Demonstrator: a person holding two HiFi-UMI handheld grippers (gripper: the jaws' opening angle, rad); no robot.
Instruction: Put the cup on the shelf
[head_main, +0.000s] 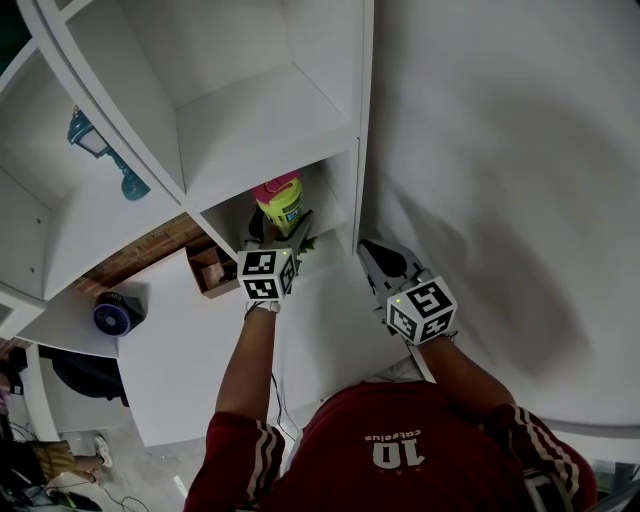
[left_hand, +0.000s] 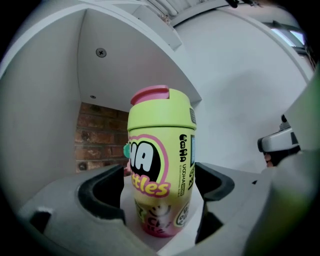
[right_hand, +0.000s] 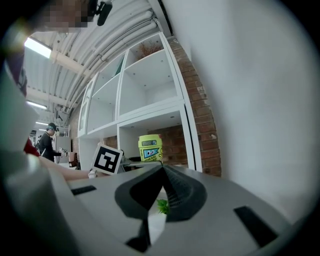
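Left gripper (head_main: 282, 235) is reaching level into the shelf (head_main: 255, 130), at the compartment just inside the right upright. Its jaws are standing wide apart on either side of the cup (left_hand: 160, 150). A sliver of white floor is showing between the left pad and the cup, so nothing is clamping it.

Cup is standing upright on the compartment floor, pink lid up. Free room is showing above the lid, up to the compartment ceiling. More is showing on its left, toward the side panel.

Right gripper (right_hand: 161, 170) is hanging outside the shelf, just right of the upright's front edge. Its jaws are closed together on nothing.

Brick back (left_hand: 100, 135) is showing behind the cup. Bare white wall (head_main: 500, 150) is running off to the right of the shelf.
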